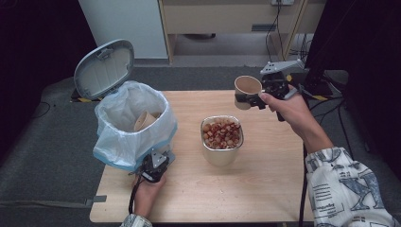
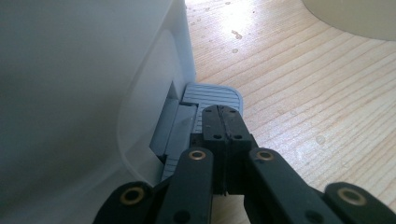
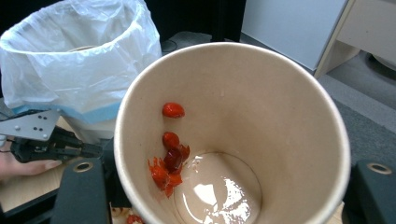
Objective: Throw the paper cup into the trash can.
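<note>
A white pedal bin (image 1: 113, 142) lined with a plastic bag stands at the table's left, its grey lid (image 1: 105, 68) raised. A paper cup (image 1: 143, 121) lies inside it. My left gripper (image 1: 156, 162) sits at the bin's front foot; in the left gripper view its jaws (image 2: 224, 117) are shut, tips resting on the grey ribbed pedal (image 2: 211, 93). My right gripper (image 1: 249, 100) holds another paper cup (image 1: 247, 86) in the air over the table's far right. In the right gripper view this cup (image 3: 261, 102) holds a few red bits (image 3: 169, 158) and a wet bottom.
A metal container (image 1: 221, 153) full of reddish-brown pieces stands mid-table, between the bin and the held cup. The bin (image 3: 70, 60) lies beyond the cup in the right gripper view. Light wood table (image 1: 227, 194) has bare room at the front and right. Cables and furniture stand behind.
</note>
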`<state>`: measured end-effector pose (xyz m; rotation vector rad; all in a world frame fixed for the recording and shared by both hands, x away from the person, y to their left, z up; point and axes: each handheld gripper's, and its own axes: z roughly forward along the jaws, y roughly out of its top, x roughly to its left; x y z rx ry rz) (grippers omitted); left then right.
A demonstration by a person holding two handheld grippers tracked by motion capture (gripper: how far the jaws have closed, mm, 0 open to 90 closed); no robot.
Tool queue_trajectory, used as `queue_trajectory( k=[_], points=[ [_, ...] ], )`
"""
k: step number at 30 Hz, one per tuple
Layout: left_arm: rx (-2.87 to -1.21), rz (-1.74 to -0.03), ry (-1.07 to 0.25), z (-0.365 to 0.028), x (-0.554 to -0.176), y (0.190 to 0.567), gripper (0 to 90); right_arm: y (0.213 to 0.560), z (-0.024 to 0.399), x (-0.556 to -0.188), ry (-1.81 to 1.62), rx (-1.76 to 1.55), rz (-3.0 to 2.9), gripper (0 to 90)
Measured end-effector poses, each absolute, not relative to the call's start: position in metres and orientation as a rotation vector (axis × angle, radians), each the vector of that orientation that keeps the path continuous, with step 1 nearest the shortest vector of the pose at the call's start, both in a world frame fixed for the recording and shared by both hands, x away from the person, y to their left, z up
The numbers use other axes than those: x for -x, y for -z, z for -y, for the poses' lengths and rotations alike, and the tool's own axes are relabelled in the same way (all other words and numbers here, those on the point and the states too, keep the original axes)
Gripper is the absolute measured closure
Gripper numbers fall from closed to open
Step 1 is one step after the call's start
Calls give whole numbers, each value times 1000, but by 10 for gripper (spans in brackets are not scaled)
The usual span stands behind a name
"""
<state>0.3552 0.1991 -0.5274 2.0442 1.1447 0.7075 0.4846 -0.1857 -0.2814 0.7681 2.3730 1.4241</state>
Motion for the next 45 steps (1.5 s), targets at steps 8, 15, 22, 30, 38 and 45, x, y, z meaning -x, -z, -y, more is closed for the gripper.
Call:
queue_trajectory(
  k=[8,15,22,30,38,45],
  points=[
    [-2047,-1141,-710,-199,-355,527,892,280,177,-483,-1435,-775,-2378,300],
    [-2048,-1141,-710,-199,-355,527,892,279,167,-480,-1455,-771,-2383,300],
    [-2048,-1141,-709,-199,-355,527,892,279,156,-478,-1456,-764,-2391,299],
    [-2049,-1140,-709,-199,-355,527,891,279,147,-478,-1467,-768,-2393,299],
    [-2048,-1141,-709,-199,-355,527,891,279,127,-477,-1483,-751,-2404,298],
    [-2048,-1142,-708,-199,-355,527,891,281,109,-477,-1486,-736,-2415,298]
  ],
)
